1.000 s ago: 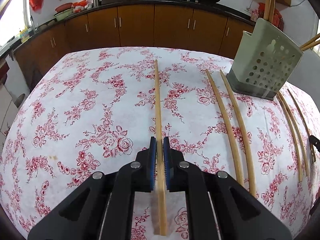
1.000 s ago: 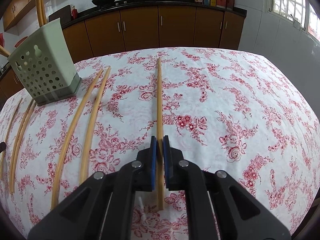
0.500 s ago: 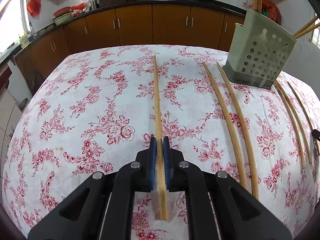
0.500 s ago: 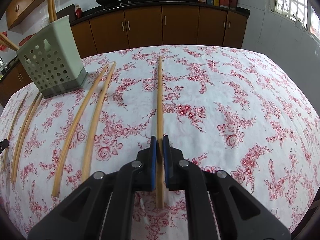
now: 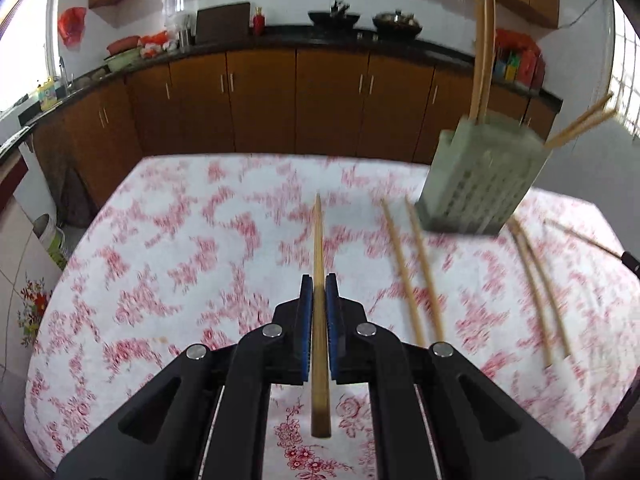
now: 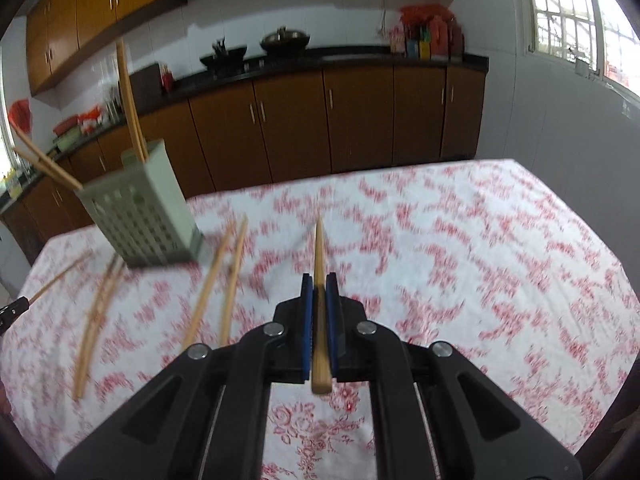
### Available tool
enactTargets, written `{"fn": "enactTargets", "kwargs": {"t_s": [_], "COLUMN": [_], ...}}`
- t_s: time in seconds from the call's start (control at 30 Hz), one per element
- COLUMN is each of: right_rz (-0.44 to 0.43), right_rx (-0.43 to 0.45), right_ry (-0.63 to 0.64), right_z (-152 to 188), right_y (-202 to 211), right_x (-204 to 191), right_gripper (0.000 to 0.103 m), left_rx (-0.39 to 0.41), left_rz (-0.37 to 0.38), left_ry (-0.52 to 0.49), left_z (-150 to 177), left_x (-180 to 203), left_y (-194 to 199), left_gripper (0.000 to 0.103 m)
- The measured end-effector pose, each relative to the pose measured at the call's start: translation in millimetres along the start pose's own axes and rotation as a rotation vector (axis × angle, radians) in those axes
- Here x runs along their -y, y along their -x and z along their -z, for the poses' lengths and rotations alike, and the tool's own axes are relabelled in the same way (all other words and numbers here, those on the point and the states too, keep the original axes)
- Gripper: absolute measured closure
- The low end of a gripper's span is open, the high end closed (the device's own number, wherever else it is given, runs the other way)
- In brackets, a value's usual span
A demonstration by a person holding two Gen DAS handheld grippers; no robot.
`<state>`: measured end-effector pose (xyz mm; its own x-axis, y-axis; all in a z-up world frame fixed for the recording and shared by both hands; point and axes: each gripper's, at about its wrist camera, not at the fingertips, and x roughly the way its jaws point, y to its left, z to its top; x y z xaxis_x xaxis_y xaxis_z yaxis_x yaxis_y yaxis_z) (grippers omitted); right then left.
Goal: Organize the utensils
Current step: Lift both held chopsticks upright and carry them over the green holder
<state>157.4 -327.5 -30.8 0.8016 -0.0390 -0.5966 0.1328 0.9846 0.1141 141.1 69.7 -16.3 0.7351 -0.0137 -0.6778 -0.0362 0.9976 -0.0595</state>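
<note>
Clamping one long wooden chopstick [image 5: 319, 320] between blue pads, the left tongs [image 5: 319, 292] hold it above the floral-clothed counter [image 5: 180, 272]; the right tongs [image 6: 319, 292] pinch another wooden chopstick [image 6: 320, 336] likewise; a pale green perforated utensil holder [image 6: 144, 216] stands ahead-left of them, loose chopsticks [image 6: 224, 276] lying between.

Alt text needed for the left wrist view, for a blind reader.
The left gripper is shut on one wooden chopstick, above a red-flowered tablecloth. To the right, more chopsticks lie near a green holder with chopsticks in it. The picture is blurred.
</note>
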Motion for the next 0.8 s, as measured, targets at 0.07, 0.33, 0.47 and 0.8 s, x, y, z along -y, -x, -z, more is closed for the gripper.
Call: {"fn": "enactTargets", "kwargs": {"t_s": [0.07, 0.33, 0.47, 0.8], "right_rz": [-0.006, -0.035, -0.038, -0.187], "right_rx": [0.027, 0.116, 0.141, 0.189], "right_ry": [-0.007, -0.033, -0.029, -0.004], "right_z": [-7.2, -31.6, -38.5, -71.2], "right_y": [6.4, 29.0, 35.4, 79.7], "right_x": [0.7, 5.9, 4.1, -11.0], "right_gripper": [0.095, 0.095, 0.095, 0.096], "left_rx": [0.034, 0.153, 0.179, 0.255], "left_rz": [0.021, 0.059, 0.069, 0.144], "left_ry": [0.02, 0.024, 0.006, -0.048], "left_z": [-10.6, -42.4, -48.6, -71.0], "left_x": [-1.7, 1.6, 6.9, 28.6], "left_y": [11.1, 44.4, 52.0, 89.5], "left_gripper": [0.096, 0.096, 0.096, 0.096]}}
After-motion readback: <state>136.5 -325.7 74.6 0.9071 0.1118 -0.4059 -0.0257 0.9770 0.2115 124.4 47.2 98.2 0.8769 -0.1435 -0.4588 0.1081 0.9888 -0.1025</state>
